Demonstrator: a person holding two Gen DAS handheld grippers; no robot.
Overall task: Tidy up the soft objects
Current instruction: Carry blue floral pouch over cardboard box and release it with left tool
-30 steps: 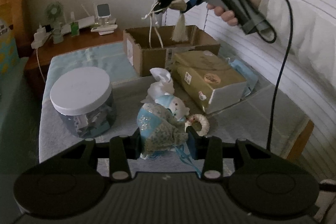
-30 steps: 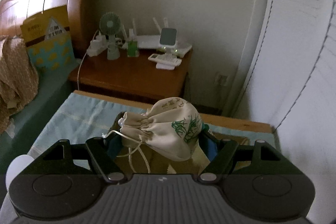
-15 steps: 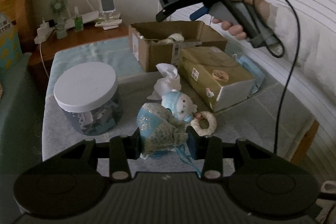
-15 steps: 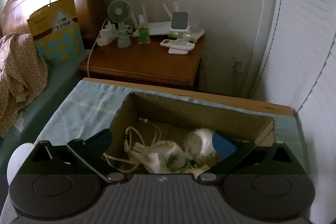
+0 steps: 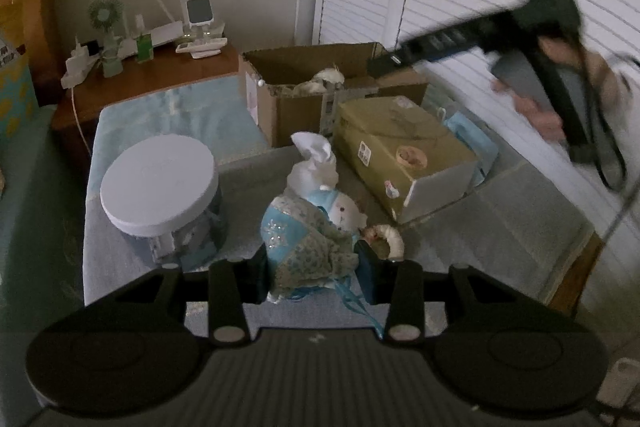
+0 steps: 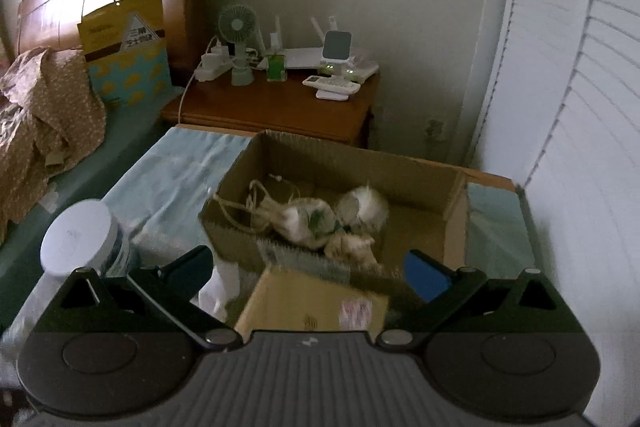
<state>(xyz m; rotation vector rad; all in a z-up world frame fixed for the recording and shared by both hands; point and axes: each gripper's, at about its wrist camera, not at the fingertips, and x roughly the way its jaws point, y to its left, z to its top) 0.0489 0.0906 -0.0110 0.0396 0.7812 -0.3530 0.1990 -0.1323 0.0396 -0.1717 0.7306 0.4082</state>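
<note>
My left gripper (image 5: pixel 312 267) is shut on a blue patchwork fabric pouch (image 5: pixel 304 243) low over the grey-covered table. Right behind the pouch lie a small snowman doll (image 5: pixel 346 209), a white cloth bundle (image 5: pixel 314 157) and a fuzzy ring (image 5: pixel 388 235). My right gripper (image 6: pixel 308 269) is open with nothing between its fingers, hovering on the near side of the open cardboard box (image 6: pixel 340 163). Inside the box lie a cream drawstring pouch (image 6: pixel 304 221) and a fluffy white toy (image 6: pixel 366 205). In the left wrist view the right gripper (image 5: pixel 384 65) is blurred over the box (image 5: pixel 288 111).
A jar with a white lid (image 5: pixel 158 183) stands left of the pouch. An olive carton (image 5: pixel 400 151) lies in front of the cardboard box. A wooden nightstand (image 6: pixel 280 107) with a fan and small devices is behind; louvred doors (image 6: pixel 580 107) close off the right.
My right gripper opened and dropped the drawstring pouch into the cardboard box, then drew back toward the near side. The left gripper kept its hold on the blue pouch.
</note>
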